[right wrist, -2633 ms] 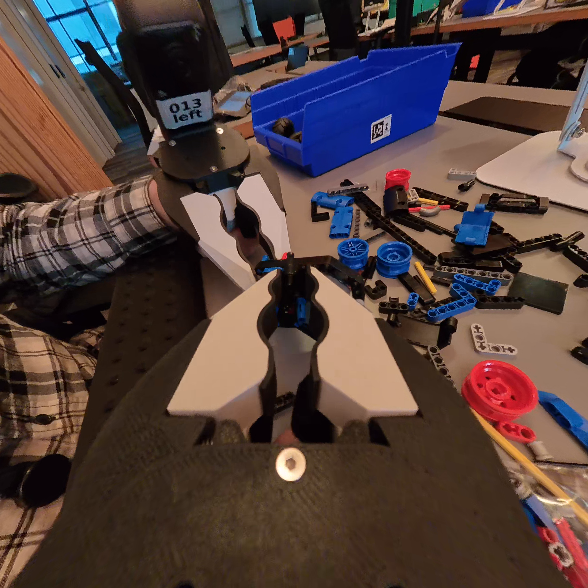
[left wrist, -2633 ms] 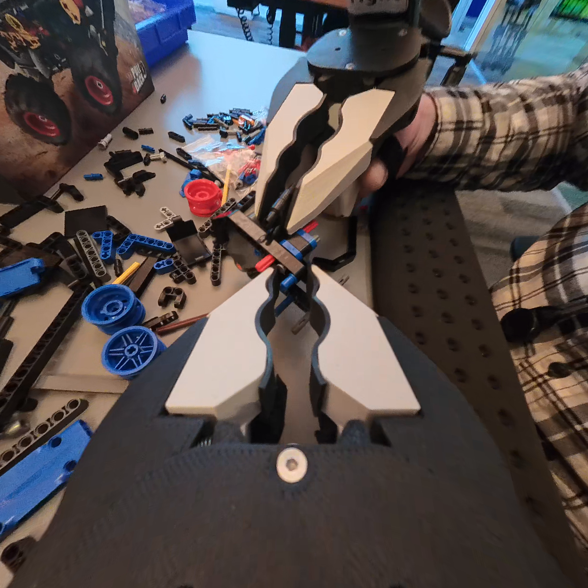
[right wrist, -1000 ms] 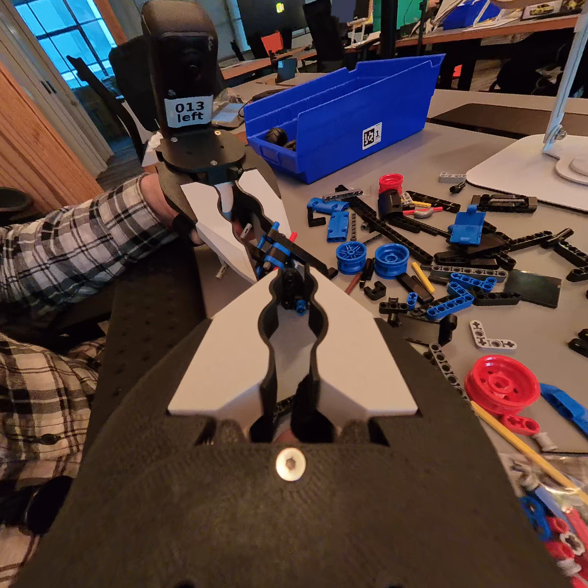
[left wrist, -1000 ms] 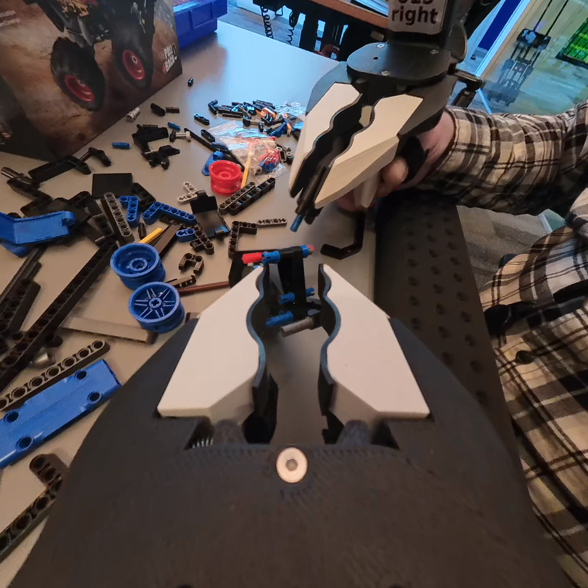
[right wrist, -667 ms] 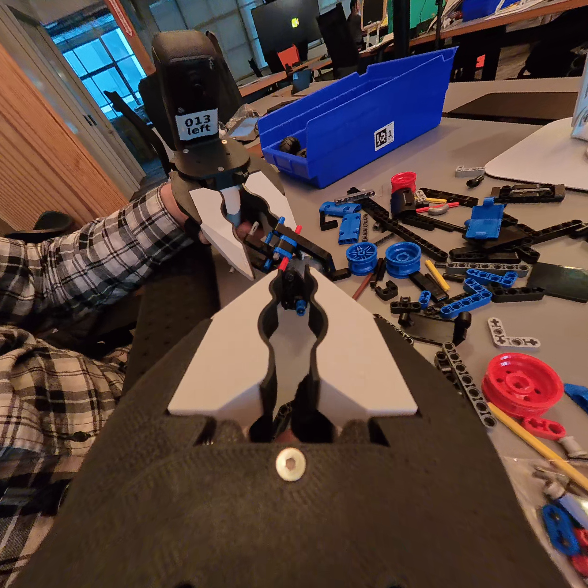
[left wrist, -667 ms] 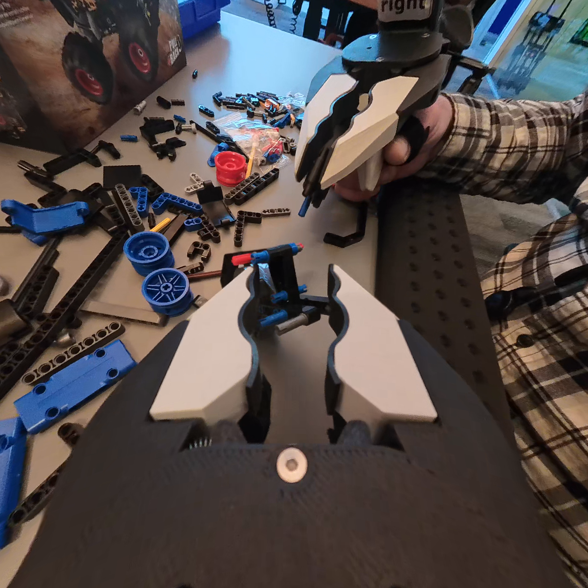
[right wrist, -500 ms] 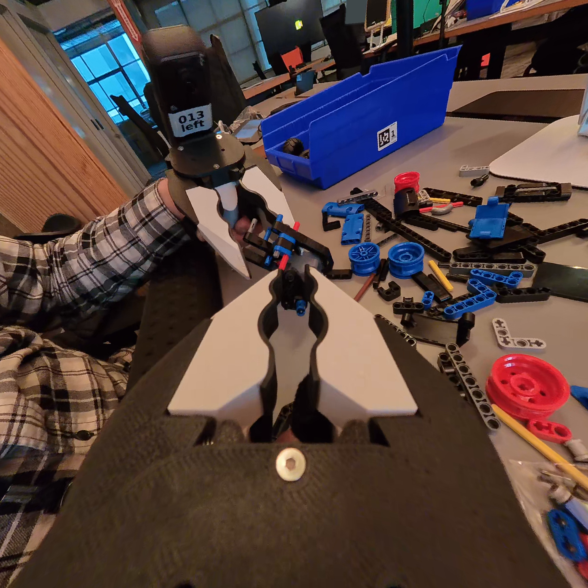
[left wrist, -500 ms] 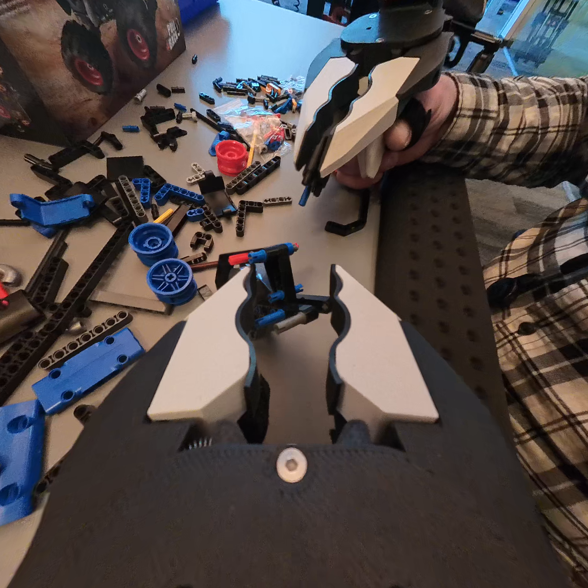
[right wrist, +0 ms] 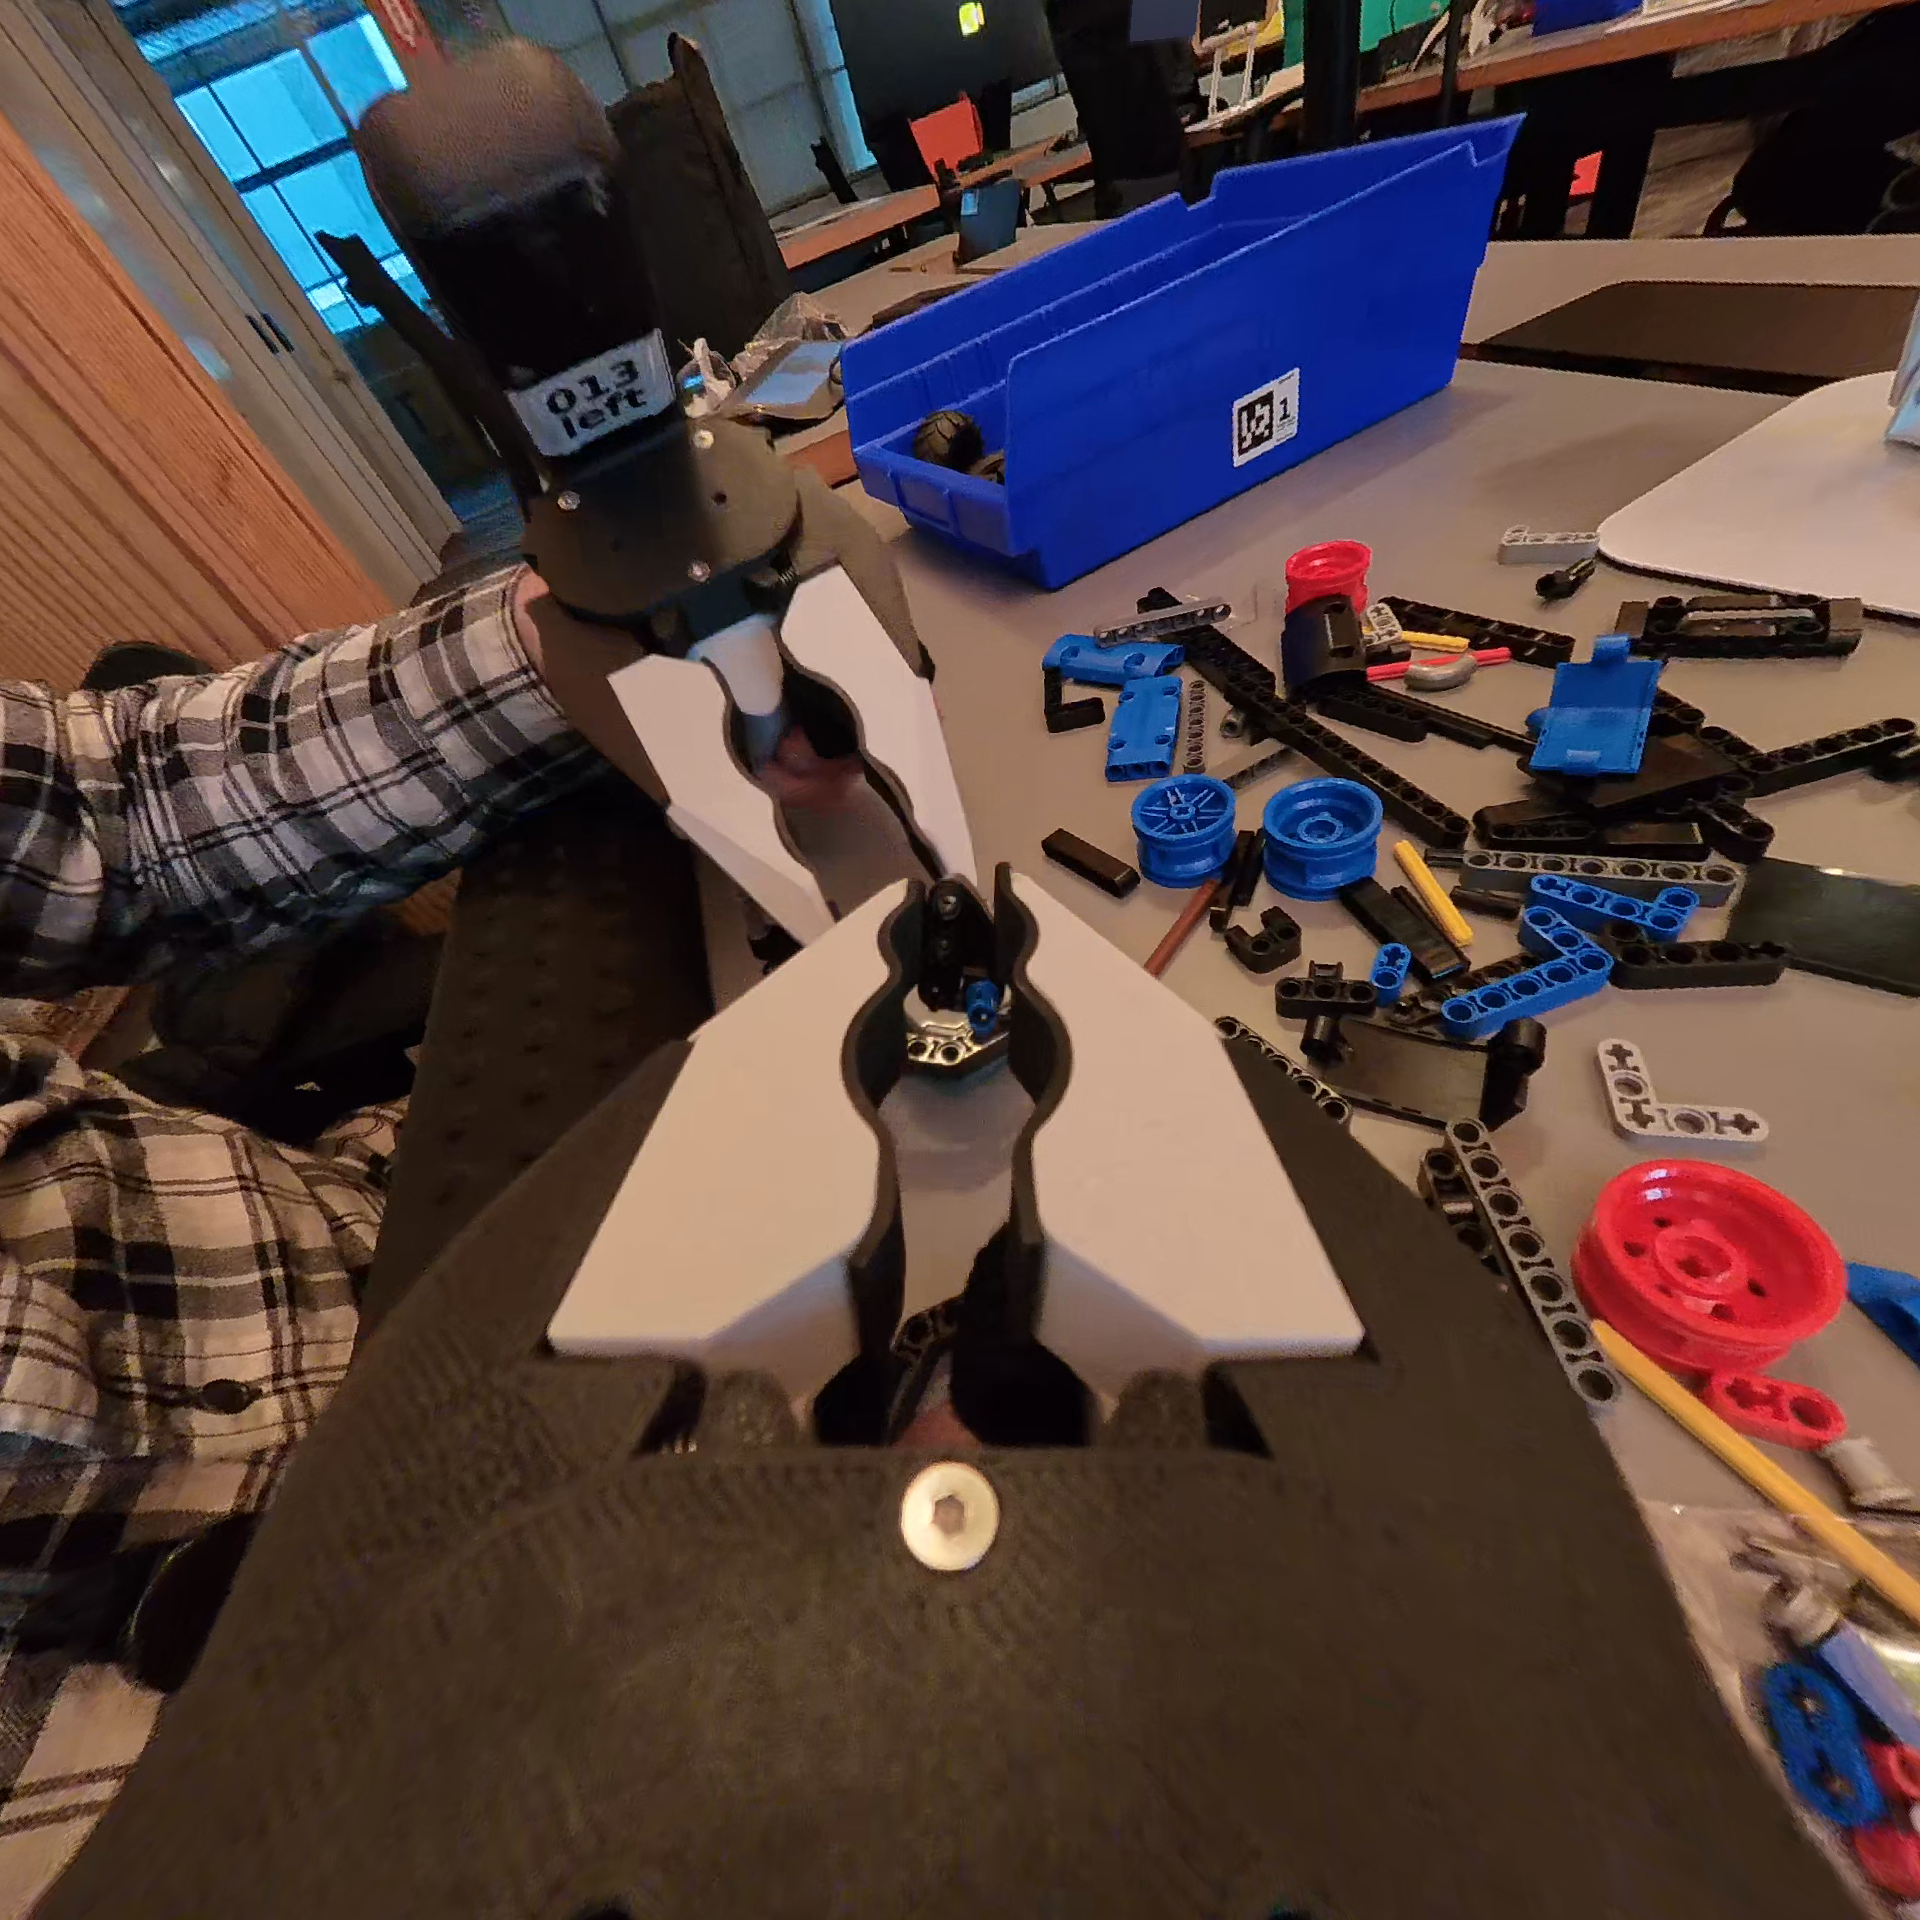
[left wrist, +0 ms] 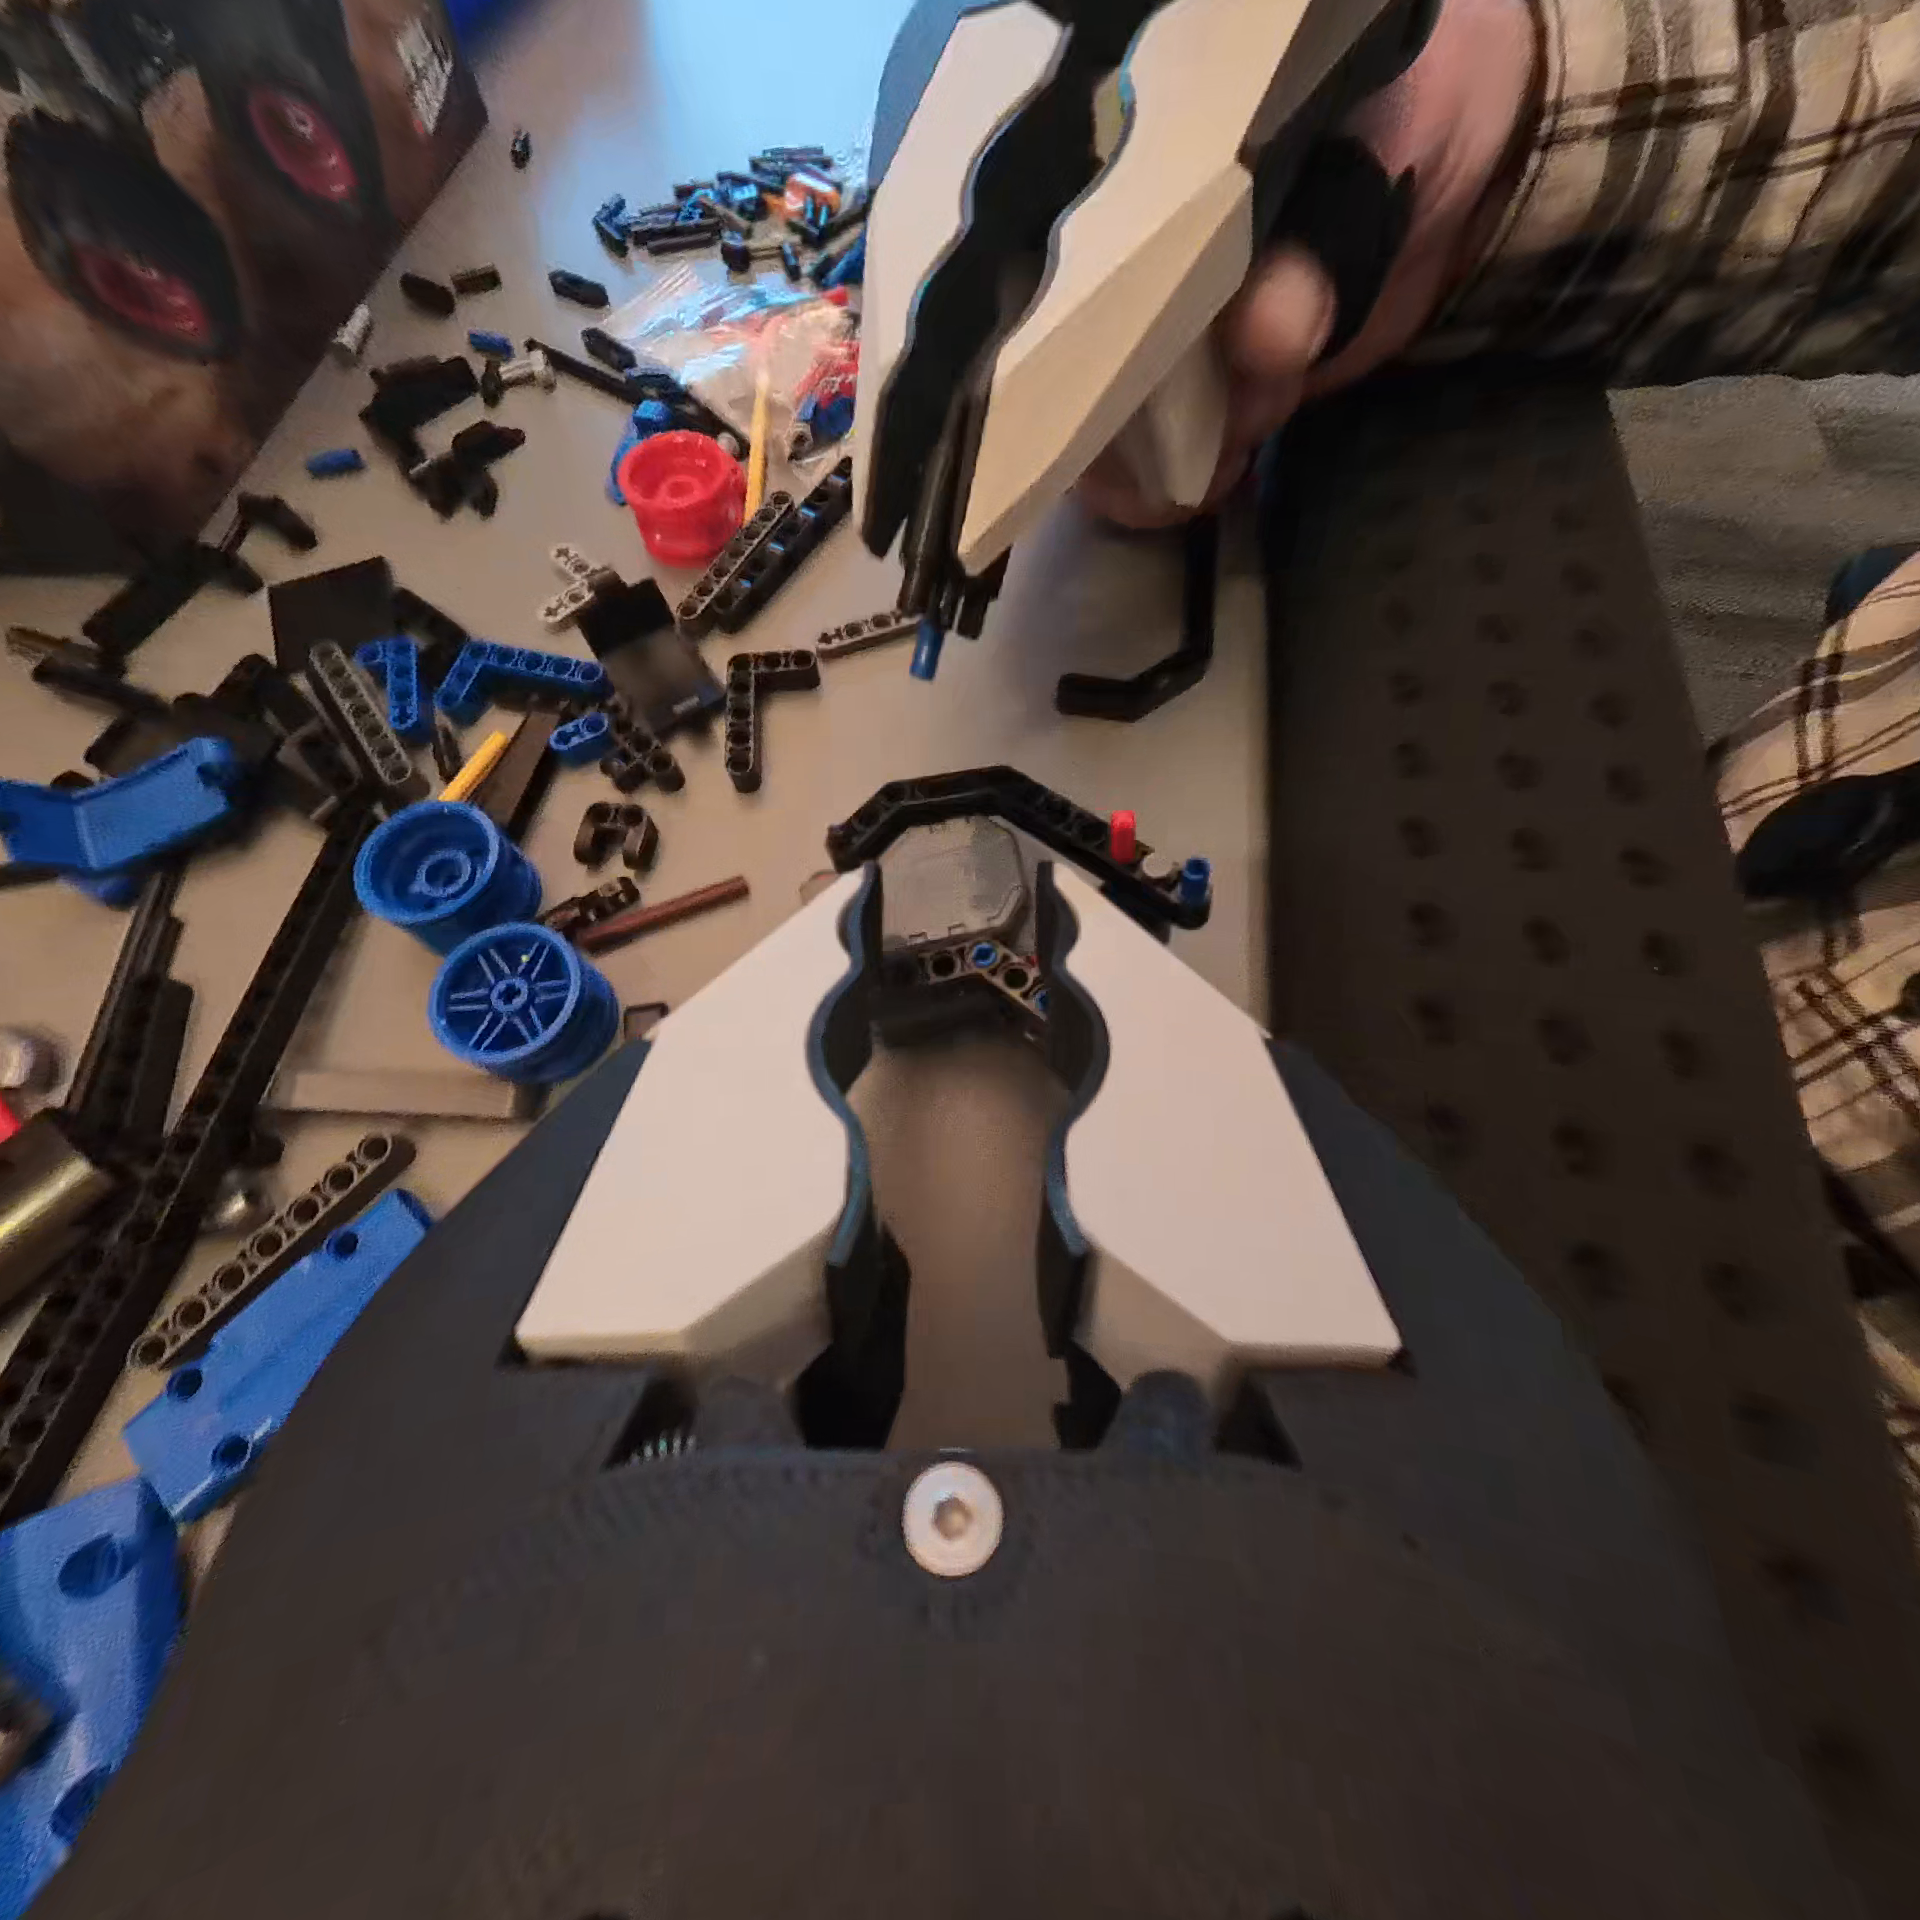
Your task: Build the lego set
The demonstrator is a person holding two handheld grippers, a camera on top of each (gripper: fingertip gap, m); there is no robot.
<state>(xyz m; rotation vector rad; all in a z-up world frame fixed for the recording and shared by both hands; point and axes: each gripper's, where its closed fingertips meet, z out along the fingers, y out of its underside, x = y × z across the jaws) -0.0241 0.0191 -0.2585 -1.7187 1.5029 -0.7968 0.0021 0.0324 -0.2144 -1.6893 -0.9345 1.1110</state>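
A grey table (right wrist: 1455, 520) carries the scattered parts: two blue wheel hubs (left wrist: 483, 940) side by side near its middle, a red wheel hub (left wrist: 681, 497) farther off beside a clear bag of small parts (left wrist: 748, 332), and black perforated beams (left wrist: 764, 561) lying in all directions among blue angled beams (left wrist: 520, 670). A yellow axle (left wrist: 473, 750) and a brown axle (left wrist: 665, 912) lie among them. The printed set box (left wrist: 208, 239) stands at one edge, a blue storage bin (right wrist: 1195, 353) at another, and a dark perforated mat (left wrist: 1507, 831) runs along the near side
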